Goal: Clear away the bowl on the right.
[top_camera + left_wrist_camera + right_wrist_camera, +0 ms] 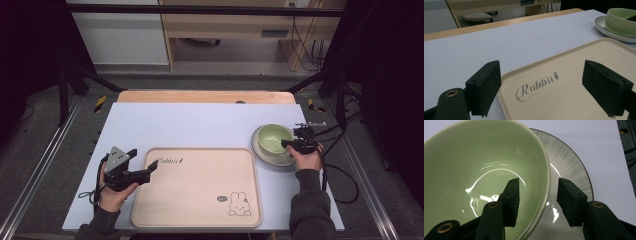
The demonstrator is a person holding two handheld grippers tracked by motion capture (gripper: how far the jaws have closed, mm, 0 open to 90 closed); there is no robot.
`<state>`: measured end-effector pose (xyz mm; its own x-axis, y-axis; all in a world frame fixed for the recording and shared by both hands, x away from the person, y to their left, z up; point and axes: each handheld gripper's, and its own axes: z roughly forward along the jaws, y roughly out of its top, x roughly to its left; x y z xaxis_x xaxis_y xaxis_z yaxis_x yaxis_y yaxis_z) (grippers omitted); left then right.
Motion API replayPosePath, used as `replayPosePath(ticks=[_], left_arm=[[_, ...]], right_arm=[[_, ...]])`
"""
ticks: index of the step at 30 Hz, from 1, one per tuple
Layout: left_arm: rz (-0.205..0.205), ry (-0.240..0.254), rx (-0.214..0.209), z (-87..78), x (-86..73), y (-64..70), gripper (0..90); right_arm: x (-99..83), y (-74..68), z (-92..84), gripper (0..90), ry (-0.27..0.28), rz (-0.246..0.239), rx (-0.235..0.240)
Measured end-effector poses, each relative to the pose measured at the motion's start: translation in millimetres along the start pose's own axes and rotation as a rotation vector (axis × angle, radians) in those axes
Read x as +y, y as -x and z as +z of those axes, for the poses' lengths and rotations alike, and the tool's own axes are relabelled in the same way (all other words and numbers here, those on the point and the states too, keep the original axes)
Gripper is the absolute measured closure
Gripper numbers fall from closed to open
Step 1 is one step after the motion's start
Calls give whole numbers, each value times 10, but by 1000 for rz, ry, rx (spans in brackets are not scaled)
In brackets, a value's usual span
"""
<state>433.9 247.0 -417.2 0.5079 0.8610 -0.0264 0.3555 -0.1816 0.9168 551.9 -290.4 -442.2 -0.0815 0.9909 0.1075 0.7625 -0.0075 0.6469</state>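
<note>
Pale blue table top (200, 125): largest item, bare but for what follows.

Beige tray (197, 187), flat and rigid-looking, "Rabbit" lettering at its far left corner, cartoon rabbit near its right front; nothing on it.

White plate (261, 150), right of the tray, dark-rimmed, glossy; carries the bowl.

Green bowl (275, 138), glazed, sitting on the plate. I judge it hard, slick and breakable, moderately heavy for its size. Best hold is across the rim wall, squeezed gently.

My right gripper (537, 201): jaws parted, one inside the bowl, one outside, straddling the rim. I see a gap on both sides, so nothing is pinched yet.

My left gripper (541, 90): jaws spread wide, holding nothing, over the tray's near left corner.

Obscured: the bowl's foot and its contact with the plate.
</note>
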Motion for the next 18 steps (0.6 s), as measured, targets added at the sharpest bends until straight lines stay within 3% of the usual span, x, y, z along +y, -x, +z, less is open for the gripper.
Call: replayPosePath(ticks=[10,11,18], left_arm=[[0,-3,3,8,-7,-3,152],[0,-2,3,8,-7,0,152],[1,-5,3,9,-9,-7,153]], right_arm=[[3,20,35,645,-20,24,16],[11,7,38,664,-26,50,26],[11,9,67,732,-33,44,35]])
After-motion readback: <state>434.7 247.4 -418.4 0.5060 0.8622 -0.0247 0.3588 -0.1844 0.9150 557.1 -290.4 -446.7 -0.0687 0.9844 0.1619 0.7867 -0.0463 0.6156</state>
